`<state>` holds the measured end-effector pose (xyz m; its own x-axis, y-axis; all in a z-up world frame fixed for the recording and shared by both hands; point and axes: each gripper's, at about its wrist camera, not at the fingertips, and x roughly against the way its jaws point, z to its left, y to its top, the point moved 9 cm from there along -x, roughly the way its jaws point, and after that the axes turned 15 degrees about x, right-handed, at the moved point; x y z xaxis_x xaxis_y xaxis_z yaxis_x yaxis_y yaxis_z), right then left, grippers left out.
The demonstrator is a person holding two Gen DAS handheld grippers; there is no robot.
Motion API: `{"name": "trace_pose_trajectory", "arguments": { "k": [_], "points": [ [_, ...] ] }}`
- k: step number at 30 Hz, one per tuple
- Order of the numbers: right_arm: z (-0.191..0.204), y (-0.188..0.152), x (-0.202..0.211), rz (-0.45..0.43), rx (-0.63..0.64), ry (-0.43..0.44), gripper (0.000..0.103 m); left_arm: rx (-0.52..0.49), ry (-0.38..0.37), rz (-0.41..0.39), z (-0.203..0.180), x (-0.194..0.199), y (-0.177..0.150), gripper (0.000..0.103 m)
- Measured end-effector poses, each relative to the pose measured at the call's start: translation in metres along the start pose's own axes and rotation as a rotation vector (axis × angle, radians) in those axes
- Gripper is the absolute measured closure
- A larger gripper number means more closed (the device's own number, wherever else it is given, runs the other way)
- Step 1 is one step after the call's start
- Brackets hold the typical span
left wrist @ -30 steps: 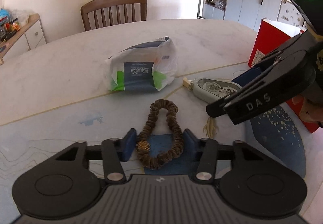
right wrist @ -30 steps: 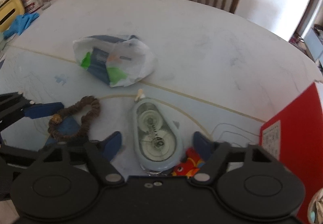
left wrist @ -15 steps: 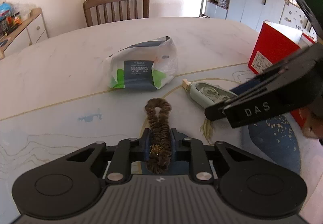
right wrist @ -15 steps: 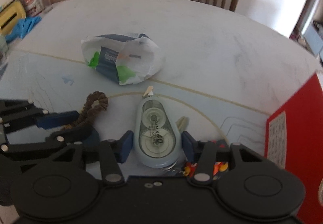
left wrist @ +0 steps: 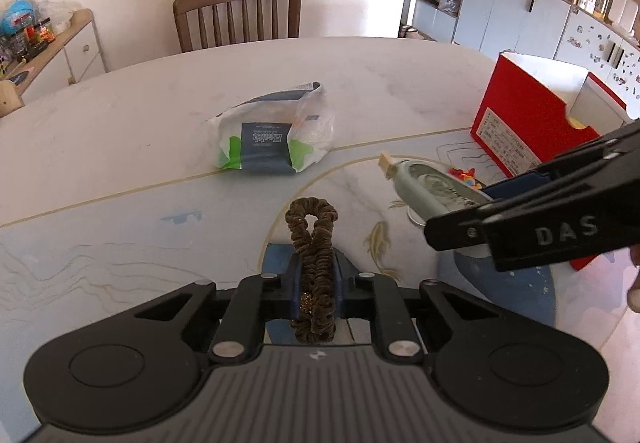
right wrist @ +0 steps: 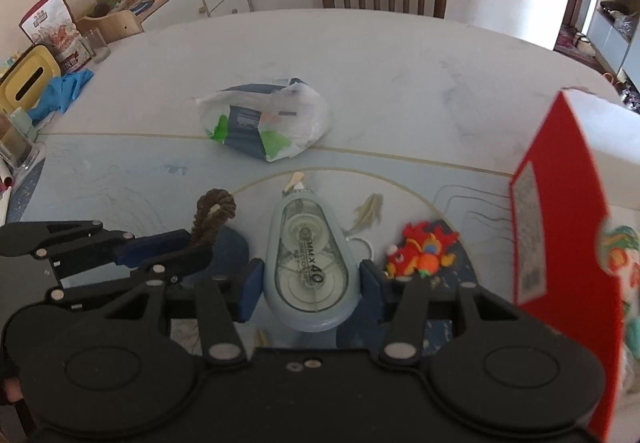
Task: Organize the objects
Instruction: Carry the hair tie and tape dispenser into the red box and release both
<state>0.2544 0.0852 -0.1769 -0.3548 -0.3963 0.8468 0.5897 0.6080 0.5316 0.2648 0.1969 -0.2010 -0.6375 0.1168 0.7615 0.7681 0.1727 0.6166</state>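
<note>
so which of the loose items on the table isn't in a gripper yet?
The white plastic bag with green and navy print, lying apart. The left gripper clamps the brown scrunchie; the right gripper clamps the correction tape.

In the lower middle of the frame, the right gripper holds a pale blue, teardrop-shaped correction tape dispenser between its two blue pads, its tip pointing up the frame. At the left, the left gripper clamps a brown fabric scrunchie. A small red toy figure lies right of the dispenser. A crumpled white plastic bag with green and dark blue print rests in the centre of the pale round table. A red cardboard box stands at the right edge.
</note>
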Motion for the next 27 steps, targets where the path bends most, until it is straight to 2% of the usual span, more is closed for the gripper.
{"name": "trace_pose_trajectory", "arguments": {
  "k": [5, 14, 22, 27],
  "points": [
    [0.001, -0.007, 0.026, -0.03, -0.01, -0.004, 0.053, 0.009, 0.018, -0.009, -0.011, 0.024, 0.002, 0.088],
    [-0.013, -0.016, 0.096, -0.127, -0.032, -0.035, 0.053, -0.011, -0.013, -0.038, -0.061, 0.076, 0.01, 0.088],
    [-0.043, -0.029, 0.142, -0.184, -0.049, -0.072, 0.053, -0.044, -0.072, -0.072, -0.121, 0.102, 0.022, 0.088],
    [-0.074, -0.043, 0.161, -0.203, -0.069, -0.103, 0.053, -0.067, -0.095, -0.08, -0.159, 0.103, 0.024, 0.088]
  ]
}}
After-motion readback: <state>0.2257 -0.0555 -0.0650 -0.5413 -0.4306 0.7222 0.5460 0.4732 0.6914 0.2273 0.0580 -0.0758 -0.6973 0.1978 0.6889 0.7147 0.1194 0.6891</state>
